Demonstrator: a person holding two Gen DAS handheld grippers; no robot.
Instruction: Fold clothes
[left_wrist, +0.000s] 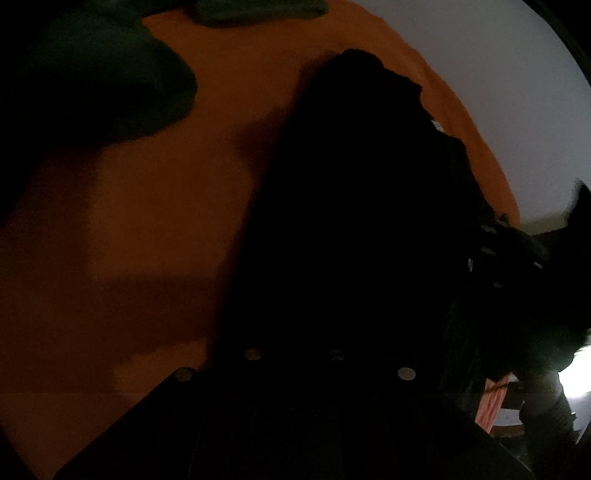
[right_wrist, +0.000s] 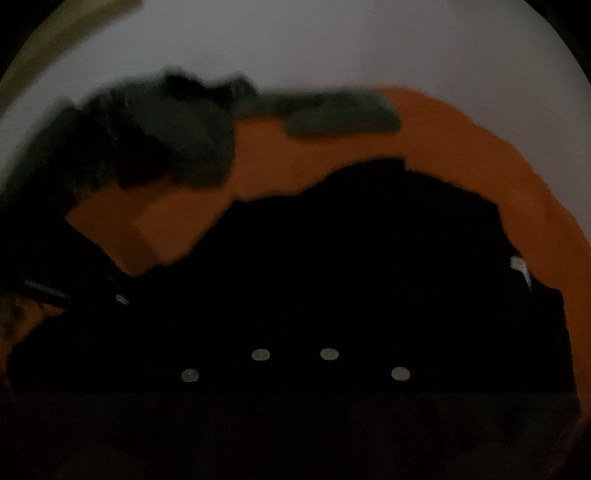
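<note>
Both feeds are very dim. My left tongs (left_wrist: 295, 280) and right tongs (right_wrist: 295, 295) are clenched, fingers drawn fully together. In both wrist views the fingers melt into the blackness ahead of them, so I cannot tell whether either pair has fabric pinched between its pads. All I can pick out of each tool is the dark mount along the bottom of the view, with its four pale screw heads.

The black garment (left_wrist: 351, 147) lies directly in front of both tongs, on the surface under its orange cover (left_wrist: 147, 221). In the left wrist view it runs as a long dark mass from the tool towards the far right edge of the surface. Its ragged far end stops short of that edge, with orange showing all round it. In the right wrist view the same black garment (right_wrist: 369, 206) spreads wide across the near part of the surface. A small white tag (right_wrist: 519, 264) shows at its right end.

Well apart from it, towards the far left corner, sits a rumpled heap of dark green clothes (right_wrist: 166, 140). Just beside that heap, along the far edge, lies a flatter grey-green piece (right_wrist: 343, 110) that looks folded, though blur hides its detail. A strip of the orange cover (right_wrist: 461, 147) separates both from the black garment. Beyond the surface I see only a pale, plain background.
</note>
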